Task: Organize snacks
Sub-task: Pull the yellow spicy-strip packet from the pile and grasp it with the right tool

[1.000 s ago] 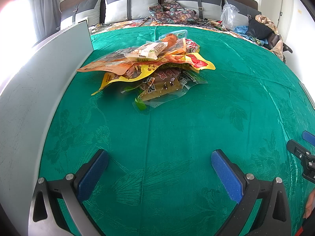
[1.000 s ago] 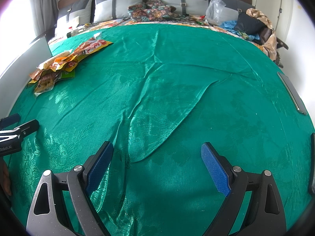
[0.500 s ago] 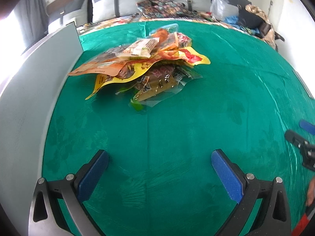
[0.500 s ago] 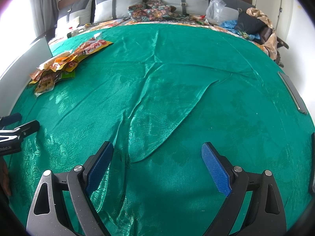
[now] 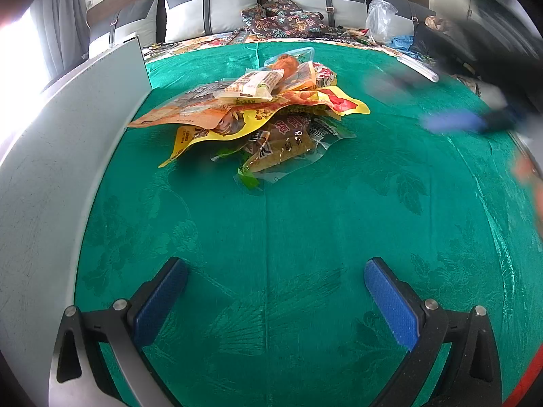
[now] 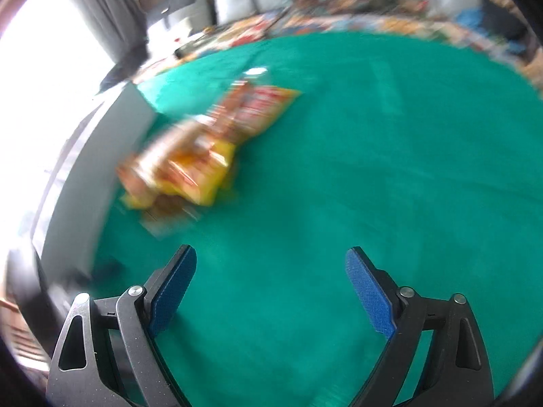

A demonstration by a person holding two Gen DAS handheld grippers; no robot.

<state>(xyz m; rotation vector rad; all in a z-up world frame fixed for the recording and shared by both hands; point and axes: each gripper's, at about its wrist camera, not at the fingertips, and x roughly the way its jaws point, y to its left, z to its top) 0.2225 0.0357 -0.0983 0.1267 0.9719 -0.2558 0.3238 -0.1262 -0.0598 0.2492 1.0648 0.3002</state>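
Note:
A pile of snack packets [image 5: 258, 115] in orange, yellow and clear wrappers lies on the green cloth [image 5: 305, 224], ahead of my left gripper [image 5: 275, 291], which is open and empty low over the cloth. The pile shows blurred in the right wrist view [image 6: 200, 149], ahead and to the left of my right gripper [image 6: 271, 288], which is open and empty. The right gripper appears as a blurred dark and blue shape in the left wrist view [image 5: 475, 115], to the right of the pile.
A grey upright panel [image 5: 68, 156] runs along the left edge of the cloth, close to the pile. Cushions [image 5: 210, 10], a patterned cloth [image 5: 285, 20] and a plastic bag [image 5: 383, 20] lie beyond the far edge.
My right gripper has swung fast to the left and forward toward the pile, blurring its view. My left gripper has edged slightly closer to the pile. Both stay open.

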